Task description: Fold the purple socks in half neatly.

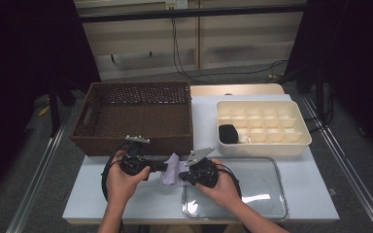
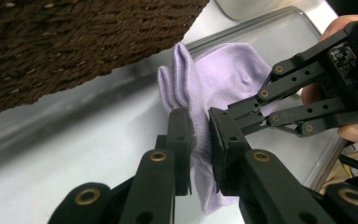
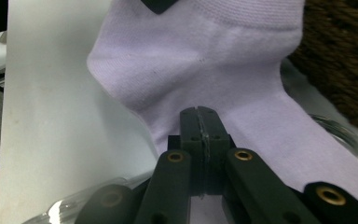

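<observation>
Between basket and tray, left gripper and right gripper clamp an unlabelled lilac sock.

Dim and dark-edged from above, with glare on the glass tray; close views soft, near fingers blurred.

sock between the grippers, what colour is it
The sock is plain pale lilac, clearest in the right gripper view.

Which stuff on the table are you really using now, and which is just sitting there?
In use:
purple sock
left hand-held gripper, shut on it
right hand-held gripper, shut on it

Just sitting:
wicker basket
divided tray
black bundle
clear lid
</observation>
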The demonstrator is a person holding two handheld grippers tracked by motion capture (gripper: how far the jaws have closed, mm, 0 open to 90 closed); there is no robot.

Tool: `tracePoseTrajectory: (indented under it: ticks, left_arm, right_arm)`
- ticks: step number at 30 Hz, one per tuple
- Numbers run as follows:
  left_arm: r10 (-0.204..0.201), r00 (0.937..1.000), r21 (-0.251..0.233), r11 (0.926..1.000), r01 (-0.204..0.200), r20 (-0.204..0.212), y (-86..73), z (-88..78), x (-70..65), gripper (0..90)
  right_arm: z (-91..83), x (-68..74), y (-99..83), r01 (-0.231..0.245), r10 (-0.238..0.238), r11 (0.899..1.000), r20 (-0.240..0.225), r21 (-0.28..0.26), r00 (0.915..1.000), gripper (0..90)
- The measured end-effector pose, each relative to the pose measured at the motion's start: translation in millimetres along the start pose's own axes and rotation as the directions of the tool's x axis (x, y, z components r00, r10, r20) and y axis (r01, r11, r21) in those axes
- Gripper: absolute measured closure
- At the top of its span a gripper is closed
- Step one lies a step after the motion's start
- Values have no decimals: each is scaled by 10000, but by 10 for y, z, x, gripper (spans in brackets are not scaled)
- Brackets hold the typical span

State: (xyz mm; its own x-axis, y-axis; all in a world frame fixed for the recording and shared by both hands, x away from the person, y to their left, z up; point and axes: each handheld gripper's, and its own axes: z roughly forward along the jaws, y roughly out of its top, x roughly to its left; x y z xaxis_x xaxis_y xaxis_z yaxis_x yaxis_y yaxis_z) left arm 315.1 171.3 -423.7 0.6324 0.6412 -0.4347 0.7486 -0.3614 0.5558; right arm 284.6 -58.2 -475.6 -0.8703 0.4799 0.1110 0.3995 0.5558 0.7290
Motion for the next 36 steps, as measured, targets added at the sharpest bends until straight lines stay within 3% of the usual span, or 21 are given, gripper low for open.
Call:
tracePoseTrajectory:
  ticks: [5,21,23,29,36]
  left_arm:
    - [37,10000,10,10000,-37,82,10,-24,-13,800]
    - [-38,10000,179,9998,38,43,7,-64,-18,803]
    - [-26,10000,146,9999,25,62,7,-56,-18,802]
    - [-99,9999,108,9999,98,113,15,-58,-24,802]
    - [-76,9997,24,10000,76,213,25,-88,-35,802]
  right_arm:
    - [80,58,41,233,-233,9997,-161,21,9996,900]
    - [219,144,129,326,-327,9995,-387,-29,9987,900]
    - [181,122,123,448,-451,9990,-393,-69,9982,900]
    - [34,9,111,165,-166,9997,-98,-158,9998,900]
    - [158,16,112,154,-153,9999,-113,56,9998,900]
